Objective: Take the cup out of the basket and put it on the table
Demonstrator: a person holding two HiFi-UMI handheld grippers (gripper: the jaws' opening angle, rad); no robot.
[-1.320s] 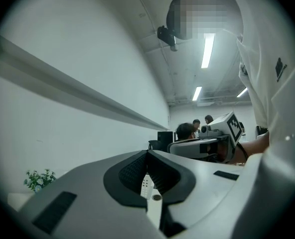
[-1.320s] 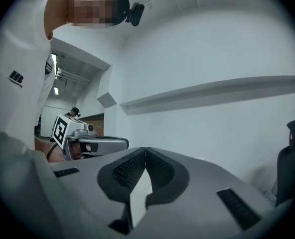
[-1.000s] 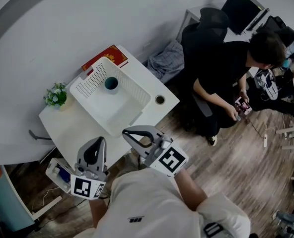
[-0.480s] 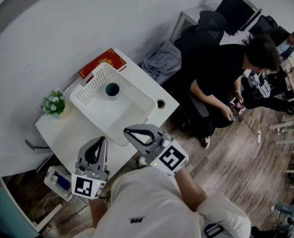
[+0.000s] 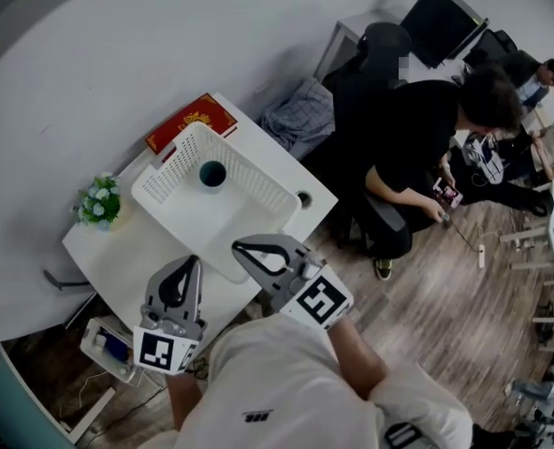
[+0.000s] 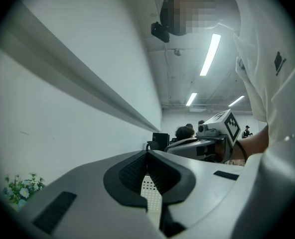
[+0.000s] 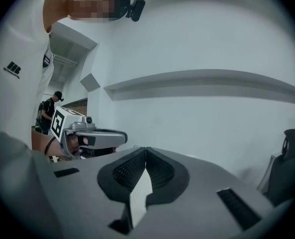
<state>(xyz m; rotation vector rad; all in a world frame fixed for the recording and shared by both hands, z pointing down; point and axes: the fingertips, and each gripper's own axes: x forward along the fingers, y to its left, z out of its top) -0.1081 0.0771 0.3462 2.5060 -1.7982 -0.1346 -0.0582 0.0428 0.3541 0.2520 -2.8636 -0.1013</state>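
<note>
**Cup untouched in the basket, both grippers closed and empty**

The cup (image 5: 212,173), dark teal and upright, stands in the far corner of the white perforated basket (image 5: 258,178), close to its back wall. It sits in the same corner as it did a second ago. Its slightly lower place in the head view comes with a shift of the whole scene, not a move of the cup inside the basket.

The basket rests on the white table (image 5: 127,255), as before, with a red book (image 5: 191,122) poking out from behind its far rim. A small potted plant (image 5: 99,203) stands at the table's left edge, just beside the basket. Table, book and plant have all slid a little down and to the left in the picture compared with a second ago.

The left gripper (image 5: 194,262) hangs over the table's near edge, well apart from the cup. Its jaws are pressed together at the tips with nothing between them. The right gripper (image 5: 236,248) is beside it, its tip lying over the basket's near corner in the head view, and how high above cannot be told. Its jaws are likewise closed tip to tip on nothing. Neither gripper has changed its place in the frame or its closure over the last second.

Beyond the table, a seated person (image 5: 417,129) in black bends over a phone, now a little further left and lower than before.
</note>
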